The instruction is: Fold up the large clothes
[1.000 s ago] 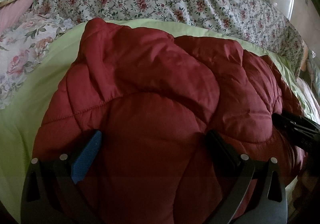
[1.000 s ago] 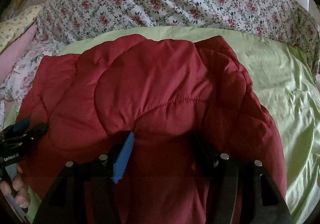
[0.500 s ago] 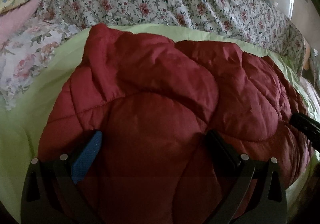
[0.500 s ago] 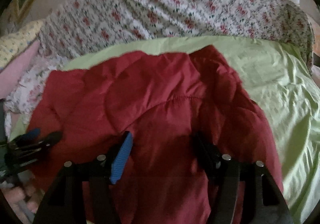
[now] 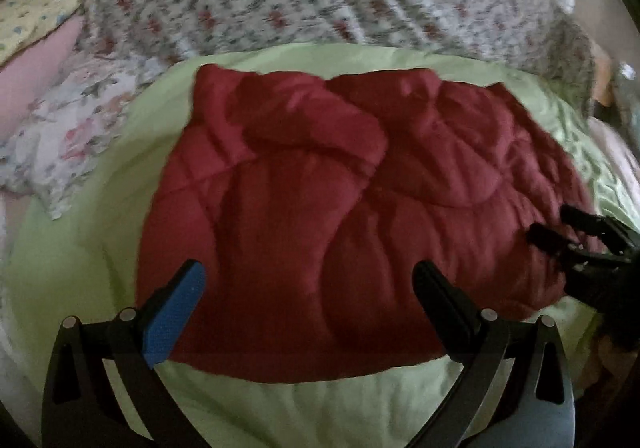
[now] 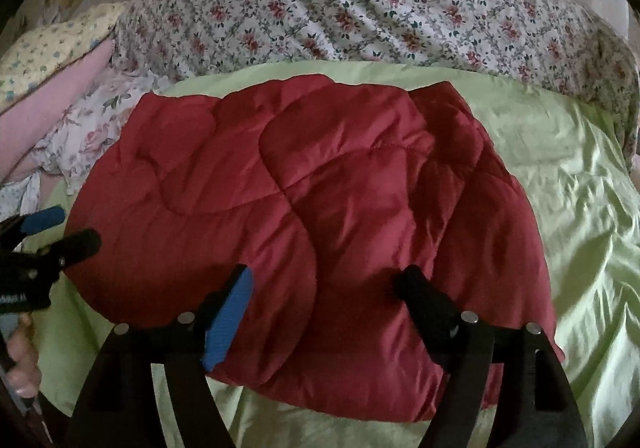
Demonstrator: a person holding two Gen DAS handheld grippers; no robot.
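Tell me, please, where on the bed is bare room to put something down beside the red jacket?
Bare green sheet lies right of the red jacket, up to the floral blanket, plus a strip along the jacket's near edge. The left side is crowded with pillows.

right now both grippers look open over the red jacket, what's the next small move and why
Probably lift both clear and stop. The red quilted jacket lies as a compact bundle on the green sheet, and the left gripper and right gripper are open, holding nothing.
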